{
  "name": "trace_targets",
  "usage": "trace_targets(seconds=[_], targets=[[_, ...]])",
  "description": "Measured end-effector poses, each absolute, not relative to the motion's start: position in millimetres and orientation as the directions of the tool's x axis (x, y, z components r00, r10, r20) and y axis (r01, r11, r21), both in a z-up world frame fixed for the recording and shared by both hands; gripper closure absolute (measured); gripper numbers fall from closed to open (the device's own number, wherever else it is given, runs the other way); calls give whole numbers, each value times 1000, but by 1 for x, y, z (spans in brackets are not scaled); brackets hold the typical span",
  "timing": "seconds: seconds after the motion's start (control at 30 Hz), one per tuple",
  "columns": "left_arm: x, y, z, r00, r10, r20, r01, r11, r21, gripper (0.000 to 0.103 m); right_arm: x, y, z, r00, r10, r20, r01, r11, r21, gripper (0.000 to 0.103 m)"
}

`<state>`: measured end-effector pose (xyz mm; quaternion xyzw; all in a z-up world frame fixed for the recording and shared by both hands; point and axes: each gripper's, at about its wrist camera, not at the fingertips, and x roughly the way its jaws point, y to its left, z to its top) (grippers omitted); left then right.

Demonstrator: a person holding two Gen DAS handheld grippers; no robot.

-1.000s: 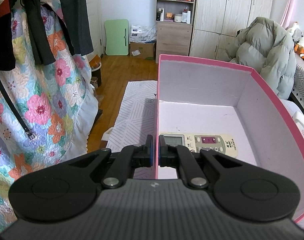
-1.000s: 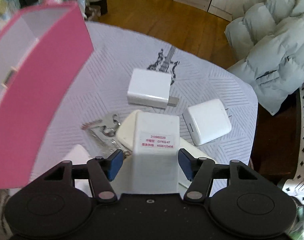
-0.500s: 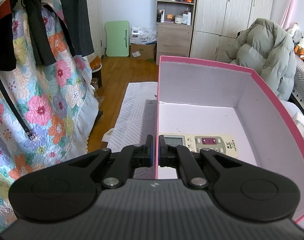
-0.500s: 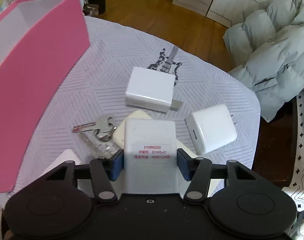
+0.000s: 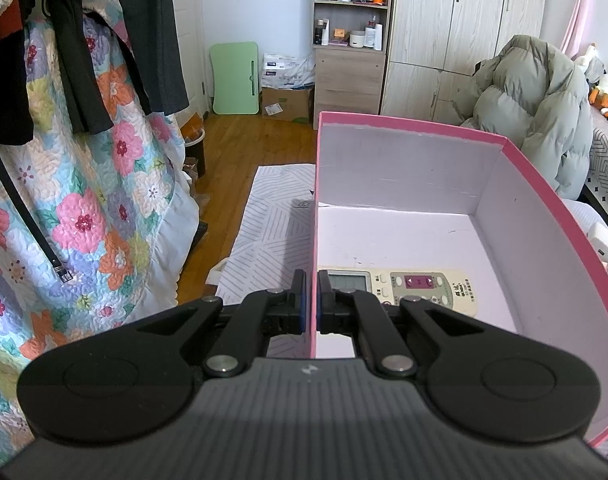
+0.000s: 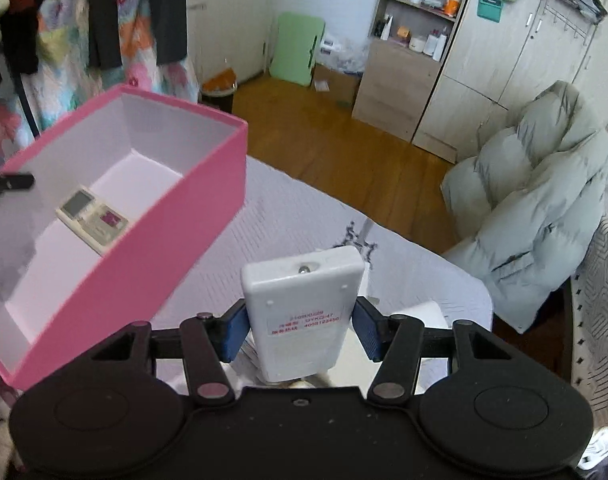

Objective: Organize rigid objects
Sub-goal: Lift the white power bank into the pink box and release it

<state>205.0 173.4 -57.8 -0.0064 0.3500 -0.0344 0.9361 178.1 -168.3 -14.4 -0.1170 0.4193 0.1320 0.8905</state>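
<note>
Right tool [image 6: 300, 330] clamps white remote [image 6: 302, 304] beside pink box [image 6: 152, 264]; left tool [image 5: 311, 304] pinches box wall.

The left claw [image 5: 311, 300] points down at a slant. Its two fingers are squeezed tight on the near side wall of the pink box [image 5: 500, 208], one finger outside the wall and one inside the box. The right claw [image 6: 300, 330] also tips down, to the right of the pink box and above the desk [image 6: 288, 216]. Its blue pads [image 6: 235, 330] press on both sides of a white remote [image 6: 302, 304], which sticks out forward past the fingertips. No hand or sleeve shows.
</note>
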Motion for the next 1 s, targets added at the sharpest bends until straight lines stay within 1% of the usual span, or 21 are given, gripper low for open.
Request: trace_targets(seconds=[0.07, 0.2, 0.23, 0.3, 0.4, 0.47, 0.5, 0.57, 0.6, 0.67, 0.77, 0.83, 0.93, 1.0], targets=[[205, 173, -58, 752, -67, -655, 59, 998, -34, 99, 173, -164, -5, 643, 149, -751, -347, 931, -112, 43], [205, 173, -58, 751, -63, -657, 59, 998, -28, 99, 160, -151, 30, 739, 146, -658, -348, 919, -187, 42], [205, 173, -58, 752, -62, -656, 60, 998, -26, 99, 156, -148, 40, 759, 161, -631, -350, 918, -186, 42], [205, 174, -58, 752, -66, -655, 62, 998, -29, 99, 152, -144, 57, 773, 212, -597, -368, 918, -150, 42], [204, 175, -58, 754, -71, -654, 66, 997, -33, 99, 150, -131, 76, 749, 312, -585, -433, 898, -74, 42], [204, 174, -58, 755, -69, -652, 69, 997, -26, 99, 149, -120, 81, 712, 404, -574, -496, 868, -3, 42], [204, 174, -58, 755, -67, -652, 68, 997, -24, 99, 148, -114, 82, 703, 432, -565, -518, 855, 8, 42], [204, 173, -59, 755, -73, -652, 72, 997, -28, 99, 141, -95, 81, 711, 443, -546, -550, 834, -40, 42], [205, 174, -59, 753, -79, -653, 75, 997, -35, 99, 141, -86, 79, 700, 456, -550, -573, 818, -51, 42], [205, 175, -59, 753, -87, -653, 79, 996, -41, 99, 144, -71, 73, 647, 494, -581, -620, 785, -22, 42], [204, 174, -60, 757, -87, -648, 81, 996, -39, 99, 160, -50, 51, 527, 540, -656, -660, 747, 84, 42], [205, 176, -60, 757, -89, -647, 79, 996, -45, 99, 172, -38, 30, 466, 541, -700, -658, 741, 135, 42], [204, 176, -60, 759, -93, -645, 77, 996, -52, 99, 189, -22, -4, 440, 494, -750, -653, 750, 111, 42], [204, 176, -60, 758, -93, -645, 78, 996, -51, 99, 201, -17, -19, 398, 508, -764, -645, 747, 160, 42]])
